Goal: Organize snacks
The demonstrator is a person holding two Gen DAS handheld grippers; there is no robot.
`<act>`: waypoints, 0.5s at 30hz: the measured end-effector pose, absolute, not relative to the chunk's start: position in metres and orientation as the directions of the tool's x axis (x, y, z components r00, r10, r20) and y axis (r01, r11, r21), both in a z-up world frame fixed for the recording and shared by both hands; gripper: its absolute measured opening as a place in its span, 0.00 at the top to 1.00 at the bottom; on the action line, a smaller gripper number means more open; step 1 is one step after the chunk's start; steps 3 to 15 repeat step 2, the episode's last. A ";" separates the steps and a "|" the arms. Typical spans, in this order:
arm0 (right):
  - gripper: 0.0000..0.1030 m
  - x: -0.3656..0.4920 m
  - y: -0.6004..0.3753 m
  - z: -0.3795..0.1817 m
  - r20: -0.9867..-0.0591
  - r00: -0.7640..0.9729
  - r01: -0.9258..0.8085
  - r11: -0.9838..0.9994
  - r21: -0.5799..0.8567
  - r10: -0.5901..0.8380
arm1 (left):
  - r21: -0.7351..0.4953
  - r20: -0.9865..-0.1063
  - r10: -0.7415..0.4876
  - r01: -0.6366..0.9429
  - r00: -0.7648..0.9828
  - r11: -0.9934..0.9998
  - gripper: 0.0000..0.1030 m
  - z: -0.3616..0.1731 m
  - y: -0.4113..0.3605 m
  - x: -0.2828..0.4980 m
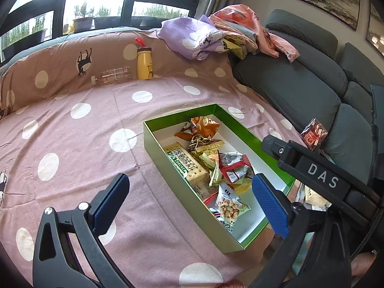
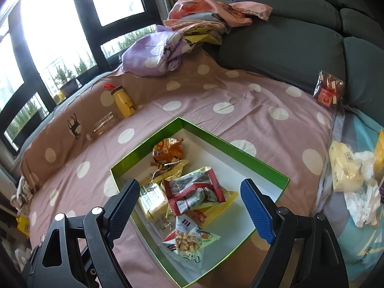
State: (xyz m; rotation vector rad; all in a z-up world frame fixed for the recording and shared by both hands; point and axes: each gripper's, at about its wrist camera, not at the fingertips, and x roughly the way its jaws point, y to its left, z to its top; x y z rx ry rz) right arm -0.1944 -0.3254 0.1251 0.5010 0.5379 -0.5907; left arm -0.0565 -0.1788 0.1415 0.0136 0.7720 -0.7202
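A green box (image 1: 153, 148) with a white inside lies on the pink dotted sheet; it also shows in the right wrist view (image 2: 240, 152). It holds several snack packs: a cracker pack (image 1: 189, 165), a red-and-white pack (image 2: 194, 192), a peanut pack (image 2: 189, 240). A red snack pack (image 1: 313, 136) leans on the grey sofa outside the box, seen too in the right wrist view (image 2: 327, 92). My left gripper (image 1: 189, 206) is open and empty over the box's near end. My right gripper (image 2: 189, 211) is open and empty above the box. The right gripper's body (image 1: 319, 175) shows in the left view.
A yellow bottle (image 1: 144, 63) and a clear plastic bottle (image 1: 112, 75) lie by the sheet's back edge. Piled clothes (image 1: 216, 33) sit on the grey sofa (image 1: 288, 84). Tissues and a yellow pack (image 2: 348, 170) lie at right.
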 end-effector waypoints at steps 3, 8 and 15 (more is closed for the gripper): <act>0.16 -0.194 -0.325 0.125 -0.598 0.704 0.632 0.723 0.281 -0.383 | -0.242 -0.640 -0.588 0.597 0.494 0.765 0.01 0.142 -0.178 -0.057; 0.16 -0.194 -0.325 0.125 -0.598 0.704 0.632 0.723 0.281 -0.383 | -0.242 -0.640 -0.588 0.597 0.494 0.765 0.01 0.142 -0.178 -0.057; 0.16 -0.194 -0.325 0.125 -0.598 0.704 0.632 0.723 0.281 -0.383 | -0.242 -0.640 -0.588 0.597 0.494 0.765 0.01 0.142 -0.178 -0.057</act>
